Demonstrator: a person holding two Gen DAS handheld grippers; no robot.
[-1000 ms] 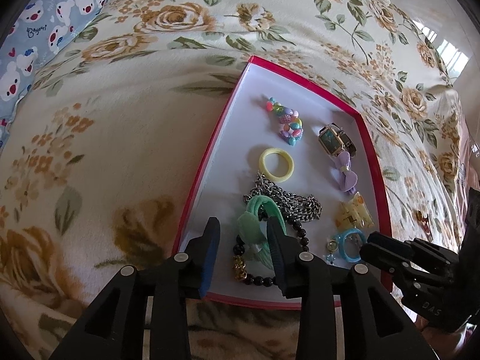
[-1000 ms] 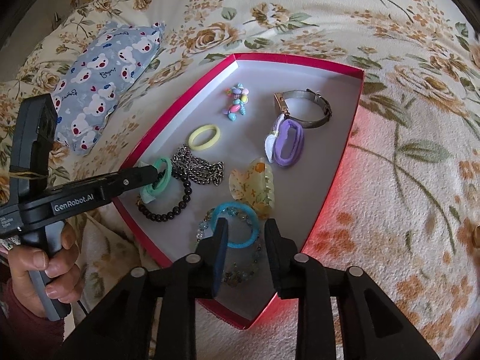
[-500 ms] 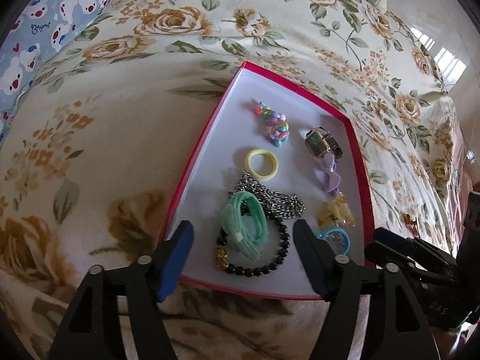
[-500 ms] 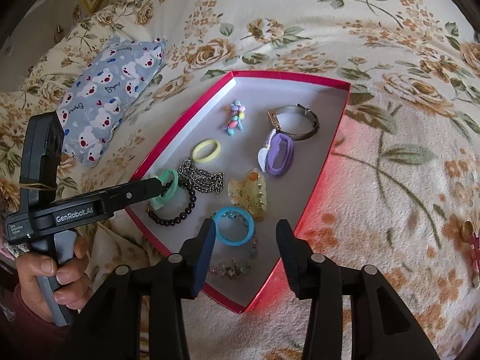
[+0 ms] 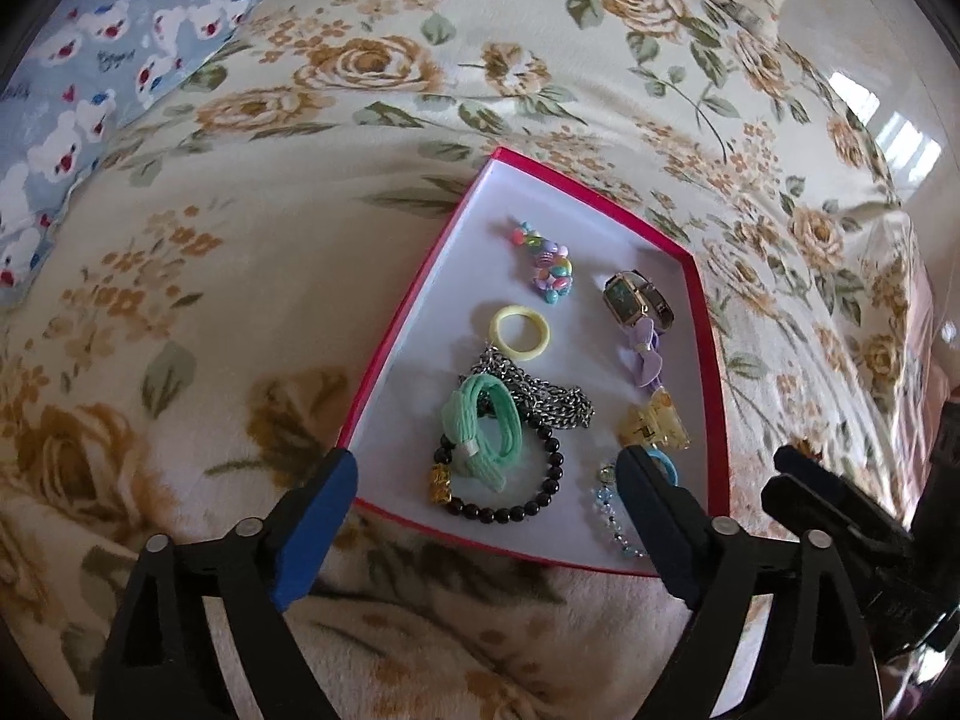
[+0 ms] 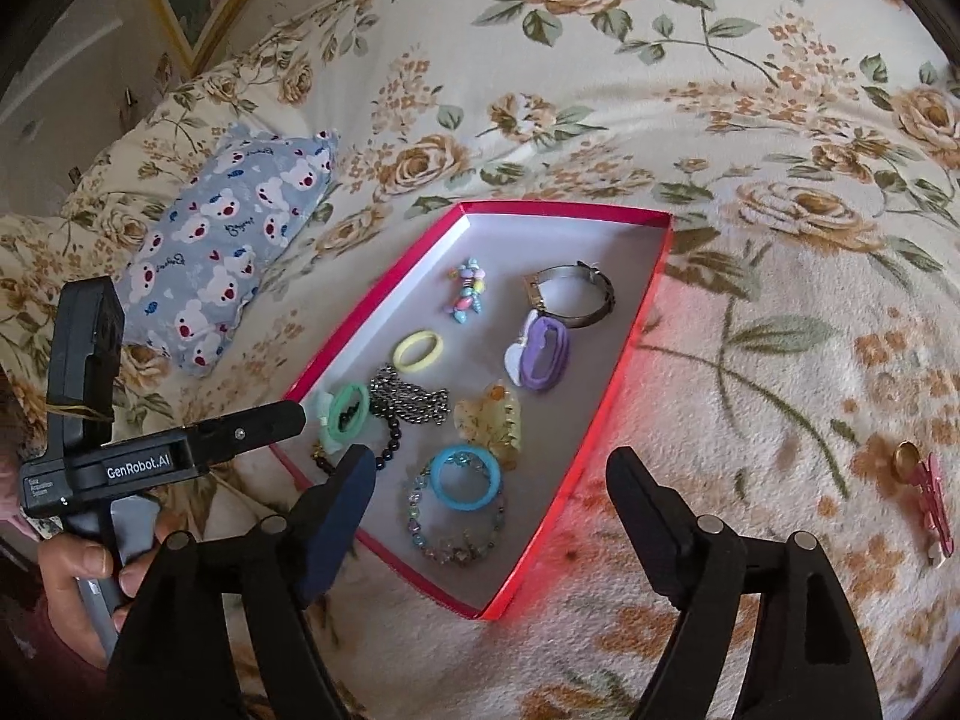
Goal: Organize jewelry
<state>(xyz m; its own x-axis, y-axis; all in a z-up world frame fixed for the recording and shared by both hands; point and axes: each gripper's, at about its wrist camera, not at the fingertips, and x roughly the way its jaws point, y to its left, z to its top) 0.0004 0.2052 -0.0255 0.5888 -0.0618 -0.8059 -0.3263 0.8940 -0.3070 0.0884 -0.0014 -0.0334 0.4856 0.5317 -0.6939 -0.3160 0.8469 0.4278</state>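
Red-rimmed shallow box (image 5: 414,324) lies on a bed covered with a floral blanket (image 5: 180,312); blue bear-print pillow (image 6: 228,264) off to its far left.

Inside the box, white floor: multicoloured bead cluster (image 5: 549,267) at the far end, wristwatch (image 5: 633,300) beside it near the right wall. Yellow hair tie (image 5: 519,330) in the middle. Purple bow hair tie (image 5: 645,354) just below the watch. Silver chain (image 5: 540,396) heaped under the yellow tie, a mint green hair tie (image 5: 486,432) lying over it and over a black bead bracelet (image 5: 510,498). Amber claw clip (image 6: 492,420) near the right wall; blue ring (image 6: 465,477) resting on a clear bead bracelet (image 6: 456,534) at the near end.

Left gripper (image 5: 486,480) above the near edge of the box, jaws opening wide, nothing pinched; mint tie and black bracelet lie loose below, between the fingers in view. Right gripper (image 6: 492,480) likewise opening, empty, over the blue ring. A hand (image 6: 78,576) holds the left gripper's handle.

Outside the box, on the blanket at the far right: a small gold ring (image 6: 907,456) and a pink clip (image 6: 936,504), side by side.
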